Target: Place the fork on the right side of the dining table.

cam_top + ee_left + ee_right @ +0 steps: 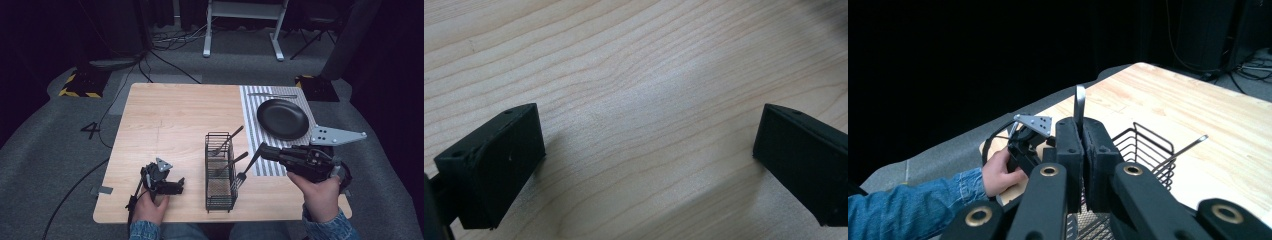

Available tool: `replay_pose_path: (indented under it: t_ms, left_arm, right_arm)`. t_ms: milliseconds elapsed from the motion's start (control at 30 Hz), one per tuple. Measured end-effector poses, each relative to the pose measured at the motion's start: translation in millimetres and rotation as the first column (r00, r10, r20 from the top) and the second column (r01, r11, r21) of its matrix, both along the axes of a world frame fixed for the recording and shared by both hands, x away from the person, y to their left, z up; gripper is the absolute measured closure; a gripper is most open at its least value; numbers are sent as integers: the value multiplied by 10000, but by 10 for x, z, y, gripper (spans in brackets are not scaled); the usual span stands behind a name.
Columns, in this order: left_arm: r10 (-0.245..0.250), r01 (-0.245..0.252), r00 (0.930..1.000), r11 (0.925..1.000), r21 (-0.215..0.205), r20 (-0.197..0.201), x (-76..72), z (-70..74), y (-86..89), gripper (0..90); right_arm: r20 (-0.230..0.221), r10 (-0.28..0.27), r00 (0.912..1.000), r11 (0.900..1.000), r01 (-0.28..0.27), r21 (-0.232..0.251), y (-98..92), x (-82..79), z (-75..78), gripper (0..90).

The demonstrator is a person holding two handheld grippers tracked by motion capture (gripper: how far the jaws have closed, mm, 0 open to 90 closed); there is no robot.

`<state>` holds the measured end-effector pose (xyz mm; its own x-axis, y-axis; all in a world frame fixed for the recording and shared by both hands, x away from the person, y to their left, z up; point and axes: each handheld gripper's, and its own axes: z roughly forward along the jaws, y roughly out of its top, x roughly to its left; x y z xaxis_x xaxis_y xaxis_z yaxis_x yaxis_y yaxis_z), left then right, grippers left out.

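A black wire basket (220,172) stands near the table's front edge, with two dark forks (227,141) leaning in it. My right gripper (262,148) is shut on the handle of a third fork (243,173), which hangs tines-down over the basket's right side. In the right gripper view the fork's handle (1079,102) sticks up between the closed pads, above the basket (1148,145). My left gripper (179,186) rests on the wood to the left of the basket. Its jaws are open with bare table between them (649,150).
A black plate (283,118) lies on a striped mat (250,115) at the right. A piece of cutlery (272,95) lies behind the plate. The table (170,120) has bare wood on its left and middle. Cables and a stand are on the floor beyond.
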<state>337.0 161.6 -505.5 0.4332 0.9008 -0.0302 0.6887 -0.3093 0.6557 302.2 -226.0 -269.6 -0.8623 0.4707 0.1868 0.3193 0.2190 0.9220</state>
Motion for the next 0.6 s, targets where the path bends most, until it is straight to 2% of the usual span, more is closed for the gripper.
replay_pose_path:
  t_ms: [367, 600]
  left_arm:
    - [0, 0, 10000, 10000, 21, 15, 1, 1, 1, 2]
    - [-3, 3, 10000, 10000, 19, 15, 1, 0, 1, 2]
  right_arm:
    - [249, -595, 9979, 9982, 597, -89, -211, 16, 140, 873]
    - [230, -1181, 9927, 9929, 1184, -113, -370, 119, 144, 873]
